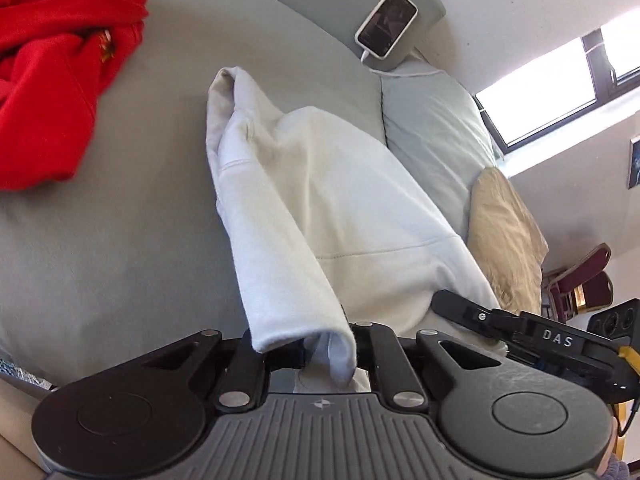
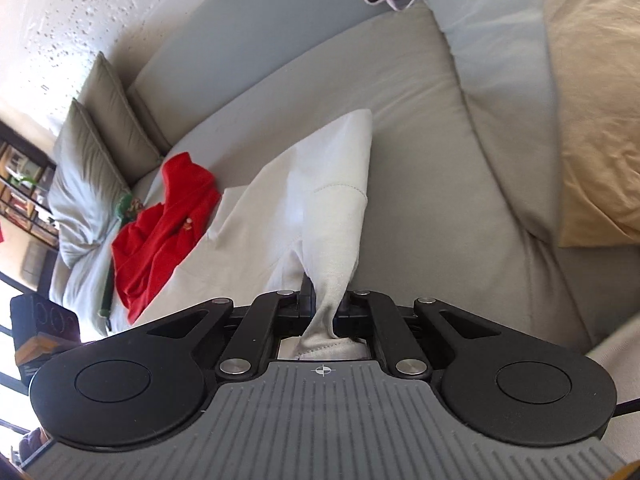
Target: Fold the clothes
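1. White hoodie (image 1: 320, 200): the task's garment, a pale sweatshirt with a kangaroo-pocket seam. It lies lengthwise on the grey sofa seat (image 1: 120, 220), its near end lifted off the cushion; judged to be held up so it can be carried over into a fold.
2. Left gripper (image 1: 308, 350): jaws clenched on a rolled edge of the white hoodie. The cloth drapes over the fingers, which suits pulling that side taut.
3. Right gripper (image 2: 326, 312): jaws clamped on a twisted, stitched hem of the white hoodie. It is seen from the left wrist just beside the hoodie's other near corner, so the two grips appear to span the bottom edge.
4. Red garment (image 1: 52, 80): crumpled on the sofa seat, well apart from the white hoodie on the side away from the phone; probably waiting its turn.
5. Phone (image 1: 386, 24): propped against the sofa back beyond the hoodie's far end, cable attached, clear of the folding area.
6. Tan cushion (image 1: 504, 240): beside the hoodie, on the phone's side.
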A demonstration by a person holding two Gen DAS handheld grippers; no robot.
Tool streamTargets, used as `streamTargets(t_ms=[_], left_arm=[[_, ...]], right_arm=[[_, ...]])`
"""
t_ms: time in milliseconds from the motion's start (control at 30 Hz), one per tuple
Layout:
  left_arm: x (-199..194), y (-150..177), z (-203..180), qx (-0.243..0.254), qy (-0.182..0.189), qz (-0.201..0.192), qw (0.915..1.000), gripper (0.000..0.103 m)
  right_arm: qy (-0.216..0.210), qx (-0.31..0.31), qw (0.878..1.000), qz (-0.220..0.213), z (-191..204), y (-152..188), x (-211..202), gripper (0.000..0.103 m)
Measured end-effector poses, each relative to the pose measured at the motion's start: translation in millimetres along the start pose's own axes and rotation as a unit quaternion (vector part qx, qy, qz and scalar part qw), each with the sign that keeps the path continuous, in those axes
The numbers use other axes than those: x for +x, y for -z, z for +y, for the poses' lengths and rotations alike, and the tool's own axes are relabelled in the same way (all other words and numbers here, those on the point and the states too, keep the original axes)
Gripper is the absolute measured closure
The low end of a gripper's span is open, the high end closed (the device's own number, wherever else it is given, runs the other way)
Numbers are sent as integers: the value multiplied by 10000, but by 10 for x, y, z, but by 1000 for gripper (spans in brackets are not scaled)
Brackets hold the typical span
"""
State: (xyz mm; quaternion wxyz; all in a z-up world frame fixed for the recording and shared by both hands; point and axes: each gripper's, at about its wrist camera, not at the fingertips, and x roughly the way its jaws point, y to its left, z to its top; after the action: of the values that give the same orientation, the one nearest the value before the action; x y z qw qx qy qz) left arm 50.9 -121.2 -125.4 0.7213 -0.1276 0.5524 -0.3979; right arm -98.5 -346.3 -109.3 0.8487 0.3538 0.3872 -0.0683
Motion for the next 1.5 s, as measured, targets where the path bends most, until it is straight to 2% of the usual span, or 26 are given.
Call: streamTargets(t_ms=[100, 133, 200, 233, 267, 300, 333, 400, 433, 567, 700, 933, 1033, 1100, 1233, 1367, 1400, 1433, 1467, 1500], left_arm=[[8, 76, -36, 199, -163, -15, 9997, 92], [-13, 77, -44, 249, -243, -3, 9994, 87], [-82, 85, -54, 324, -463, 8, 9984, 71], [-138, 97, -60, 366, -602, -28, 9975, 51], [-221, 111, -64, 404, -795, -148, 9959, 33], [-313, 117, -68, 430, -1025, -310, 9933, 26], [-405, 124, -71, 455, -1254, -472, 9899, 25], [-561, 112, -65, 445, -1502, -751, 9848, 25], [-636, 100, -41, 401, -1536, -864, 9835, 24], [-831, -94, 172, -3, -1211, -1136, 9861, 23], [-568, -307, 188, -111, -985, -950, 9905, 23], [-67, -497, 183, 236, -668, -605, 9956, 24], [67, -599, 234, 184, -186, -345, 9991, 25], [168, -659, 244, 145, 104, -158, 9997, 25], [354, -763, 217, 140, 284, -90, 9995, 25], [478, -815, 164, 131, 338, -87, 9993, 26], [486, -813, 130, 209, 286, -83, 9993, 30], [480, -802, 90, 333, 162, -97, 9993, 43], [467, -785, 51, 459, -17, -130, 9989, 63], [438, -756, 11, 577, -151, -204, 9980, 72]], right_arm=[[55, 105, 9999, 39, -136, 183, -72, 97], [46, 88, 9999, 62, -149, 209, -48, 96], [30, 65, 9999, 113, -175, 252, -4, 88], [26, 72, 9998, 160, -189, 243, 9, 84], [23, 48, 9998, 211, -197, 235, 12, 67], [27, 8, 9998, 221, -204, 224, -12, 53], [44, -38, 9998, 201, -223, 214, -59, 51], [89, -103, 9998, 160, -266, 187, -157, 45], [130, -53, 9998, 131, -311, 158, -218, 44], [10, 267, 9996, -33, -577, 21, -424, 44], [-259, 607, 9978, -28, -759, -124, -363, 44], [-823, 975, 9915, 238, -825, -235, 110, 44], [-1088, 1172, 9864, 382, -921, -303, 317, 46], [-1257, 1331, 9819, 492, -969, -352, 442, 52], [-1351, 1454, 9787, 518, -937, -432, 679, 55], [-1255, 1564, 9795, 176, -841, -455, 859, 56], [-1157, 1523, 9815, 112, -803, -461, 878, 61], [-1033, 1453, 9839, 76, -753, -462, 893, 66], [-886, 1364, 9867, 43, -703, -461, 902, 84], [-720, 1223, 9899, -5, -662, -454, 886, 91]])
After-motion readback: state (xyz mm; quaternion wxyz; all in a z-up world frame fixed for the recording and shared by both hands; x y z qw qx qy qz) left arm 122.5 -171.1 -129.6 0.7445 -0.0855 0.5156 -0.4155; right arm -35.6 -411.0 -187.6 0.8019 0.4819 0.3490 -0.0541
